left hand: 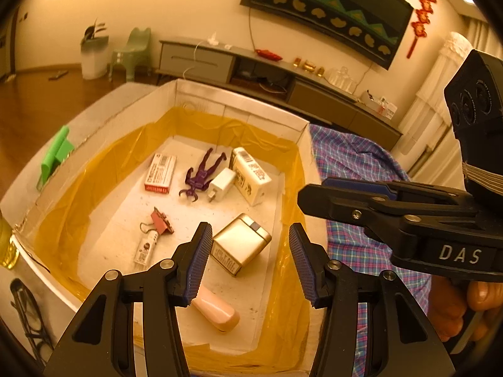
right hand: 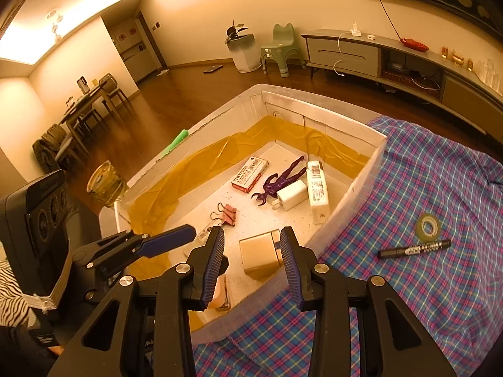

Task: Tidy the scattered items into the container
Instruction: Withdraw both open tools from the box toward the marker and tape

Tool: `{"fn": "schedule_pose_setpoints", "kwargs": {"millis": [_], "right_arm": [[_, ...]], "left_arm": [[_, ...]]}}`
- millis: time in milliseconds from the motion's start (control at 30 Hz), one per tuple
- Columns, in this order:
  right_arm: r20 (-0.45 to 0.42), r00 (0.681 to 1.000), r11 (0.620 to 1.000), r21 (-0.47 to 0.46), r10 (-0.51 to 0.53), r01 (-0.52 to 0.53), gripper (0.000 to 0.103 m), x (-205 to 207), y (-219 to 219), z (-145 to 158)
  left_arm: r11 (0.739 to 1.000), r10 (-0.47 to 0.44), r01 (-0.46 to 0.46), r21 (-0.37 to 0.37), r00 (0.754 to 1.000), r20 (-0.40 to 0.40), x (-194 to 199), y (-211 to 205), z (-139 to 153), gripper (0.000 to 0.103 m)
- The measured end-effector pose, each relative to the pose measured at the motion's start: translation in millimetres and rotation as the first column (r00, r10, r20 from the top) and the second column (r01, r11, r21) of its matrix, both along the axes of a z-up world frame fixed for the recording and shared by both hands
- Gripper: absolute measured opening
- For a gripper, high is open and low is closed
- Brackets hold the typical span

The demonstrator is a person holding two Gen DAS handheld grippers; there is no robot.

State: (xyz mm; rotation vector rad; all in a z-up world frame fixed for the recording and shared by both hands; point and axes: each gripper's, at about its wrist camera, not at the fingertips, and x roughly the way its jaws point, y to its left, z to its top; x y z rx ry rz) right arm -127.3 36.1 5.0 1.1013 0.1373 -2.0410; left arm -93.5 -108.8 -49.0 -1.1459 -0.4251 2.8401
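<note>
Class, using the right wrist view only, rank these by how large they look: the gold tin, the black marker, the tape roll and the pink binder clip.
1. gold tin, though it lies nearest the camera
2. black marker, longest but thin
3. tape roll and pink binder clip: too alike to rank

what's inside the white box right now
Inside the white box: red carton, purple figure, white charger, white carton, pink binder clip, small tube, gold tin, pink bottle, partly hidden by the jaws.

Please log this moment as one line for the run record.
left gripper: open, empty | right gripper: open, empty | outside box: marker, tape roll
</note>
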Motion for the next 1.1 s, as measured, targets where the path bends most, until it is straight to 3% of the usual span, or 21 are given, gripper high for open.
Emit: {"fn": "schedule_pose_setpoints", "kwargs": {"millis": [233,533,700,933,1100], "right_arm": [[0.041,0.999,0.998,-0.055,-0.021,0.023,0.039,3.0,25.6,2.5],[0.136,0.989,0.982,-0.173,-0.057,0.08,0.039,-2.8,67.5,-1.7],[0.169,0.979,0.961,-0.228,-0.116,0.154,0.039,-13.0,101.2,-1.5],[0.24,0.934,0.892,-0.305,-0.266,0.333,0.039,-42.3,167.6,-6.7],[0.295,0.891,0.856,-0.291,-0.344,0.427,0.039,-62.3,202.6,-24.7]], "left_arm": [[0.998,-0.016,0.014,-0.057,0.999,-0.039,9.2,10.6,9.7,0.054],[0.999,-0.002,-0.001,-0.052,0.998,-0.068,20.2,10.7,22.2,0.054],[0.998,-0.042,0.038,-0.041,0.996,-0.085,25.7,26.7,32.6,0.054],[0.99,-0.139,0.137,-0.025,0.987,-0.084,20.5,67.5,40.5,0.054],[0.979,-0.203,0.201,-0.047,0.977,-0.065,4.6,103.2,37.8,0.054]]}}
